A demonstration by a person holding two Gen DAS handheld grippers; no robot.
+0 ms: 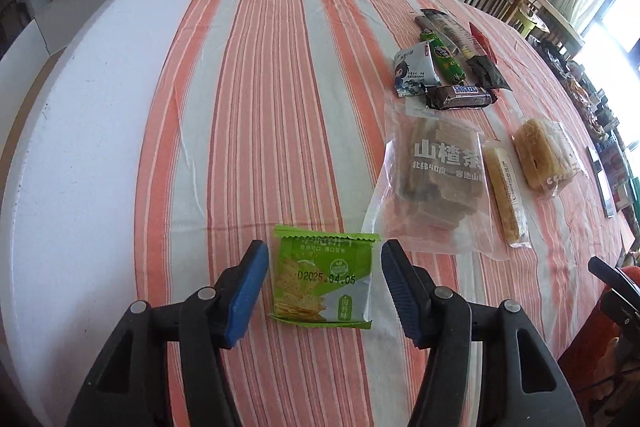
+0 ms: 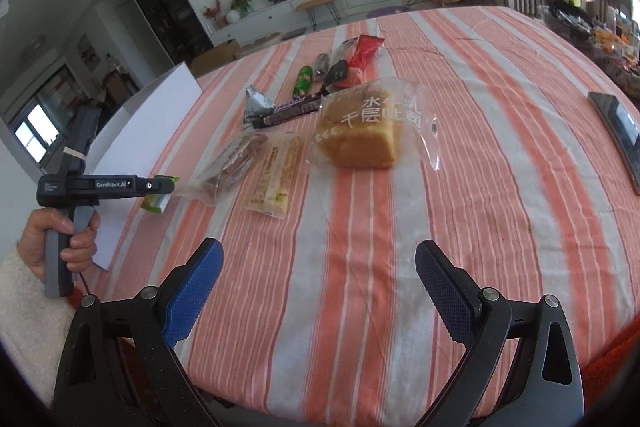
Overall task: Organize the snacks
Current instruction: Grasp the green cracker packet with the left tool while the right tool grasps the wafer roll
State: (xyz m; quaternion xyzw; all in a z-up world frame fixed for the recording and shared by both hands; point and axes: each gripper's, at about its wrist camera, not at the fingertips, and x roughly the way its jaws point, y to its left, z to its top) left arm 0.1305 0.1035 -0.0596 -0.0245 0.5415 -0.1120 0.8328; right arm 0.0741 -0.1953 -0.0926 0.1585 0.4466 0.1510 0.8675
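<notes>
A green cracker packet (image 1: pixel 324 283) lies flat on the striped cloth (image 1: pixel 260 107). My left gripper (image 1: pixel 326 255) straddles it, open, with a small gap between each blue pad and the packet's edges. In the right wrist view a person's hand (image 2: pixel 60 239) holds the left gripper (image 2: pixel 160 187) over the same cracker packet (image 2: pixel 156 203). My right gripper (image 2: pixel 320 249) is open and holds nothing, above bare cloth near the table's front edge. Beyond it lie a bagged bread loaf (image 2: pixel 360 135), a long yellow snack pack (image 2: pixel 278 175) and a clear bag of brown strips (image 2: pixel 232 163).
A white board (image 1: pixel 100 107) stands along the table's left side. Further back sit a Snickers bar (image 1: pixel 460 97), a white-and-blue packet (image 1: pixel 416 69), a green tube (image 1: pixel 444 57) and dark and red wrappers. A phone (image 2: pixel 618 131) lies at the right edge.
</notes>
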